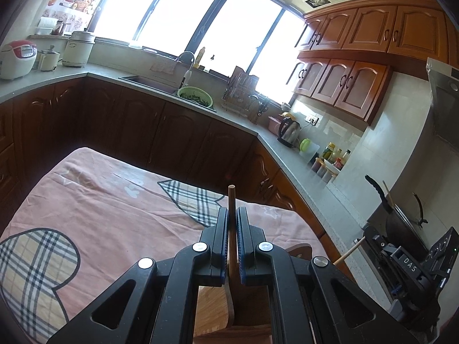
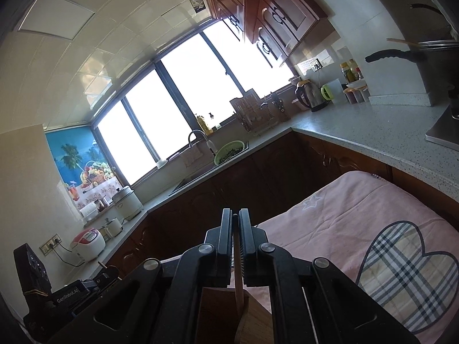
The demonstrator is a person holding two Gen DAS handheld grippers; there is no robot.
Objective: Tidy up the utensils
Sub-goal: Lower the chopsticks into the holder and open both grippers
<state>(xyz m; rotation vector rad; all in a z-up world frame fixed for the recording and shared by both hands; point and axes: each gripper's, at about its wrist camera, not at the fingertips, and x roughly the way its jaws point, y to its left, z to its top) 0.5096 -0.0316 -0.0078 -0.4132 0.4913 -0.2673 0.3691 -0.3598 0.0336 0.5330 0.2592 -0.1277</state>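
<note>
Left gripper (image 1: 232, 218): fingers pinched on a wooden utensil handle (image 1: 231, 200), tip sticking up past them; broad wooden end below, over a wooden box (image 1: 212, 301). Right gripper (image 2: 235, 223): fingers pinched on a thin wooden stick (image 2: 238, 281), lower end in a wooden holder (image 2: 258, 318). Pink cloth-covered table (image 1: 114, 209) beneath. Only the left view shows the other gripper's light stick from outside.
</note>
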